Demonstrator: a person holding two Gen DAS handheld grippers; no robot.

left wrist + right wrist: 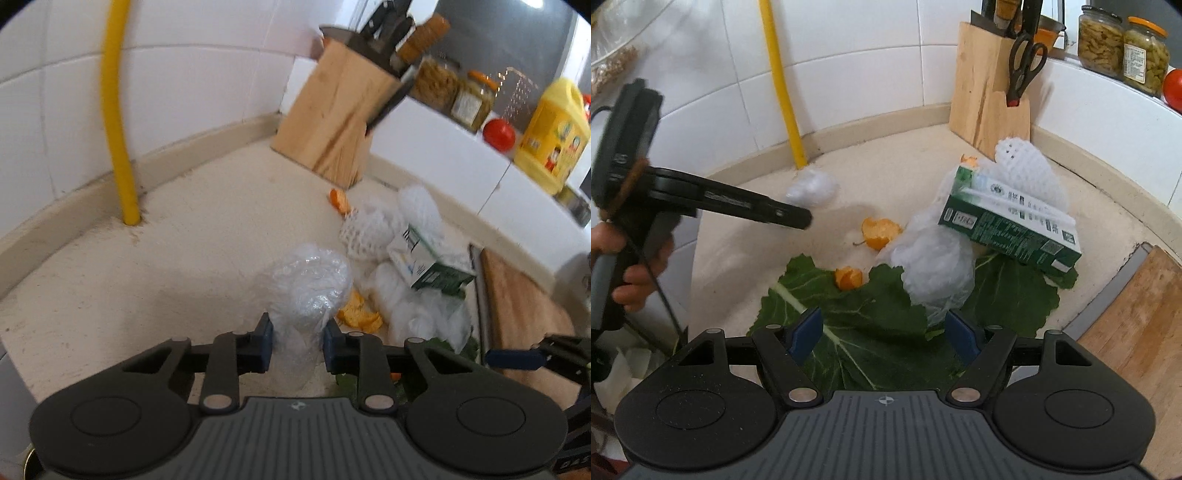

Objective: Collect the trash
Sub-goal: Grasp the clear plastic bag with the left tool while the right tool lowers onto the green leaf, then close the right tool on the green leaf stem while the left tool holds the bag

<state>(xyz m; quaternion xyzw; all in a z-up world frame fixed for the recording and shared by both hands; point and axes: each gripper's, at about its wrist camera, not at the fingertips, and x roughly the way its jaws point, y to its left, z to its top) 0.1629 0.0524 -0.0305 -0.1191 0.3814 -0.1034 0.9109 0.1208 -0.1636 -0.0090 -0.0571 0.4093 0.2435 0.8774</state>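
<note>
Because the trash is to be gathered piece by piece, a crumpled plastic wad (306, 291) is pinched in the left gripper (297, 345), just left of the green carton (1008, 221) on the desk (166, 258); the right gripper (882, 336) is held open over a cabbage leaf (864, 332) below that carton.

Kitchen corner, knife block (990, 99) as landmark. White glossy tiled wall (857, 55) behind and left of block. Speckled cream countertop (177, 236) below it, raised cream edge along wall. Yellow pipe (781, 85) well left of block, meeting counter. White ledge (436, 147) right of block; jars (1123, 48) there. Wooden board (1145, 314) at counter's right edge.
</note>
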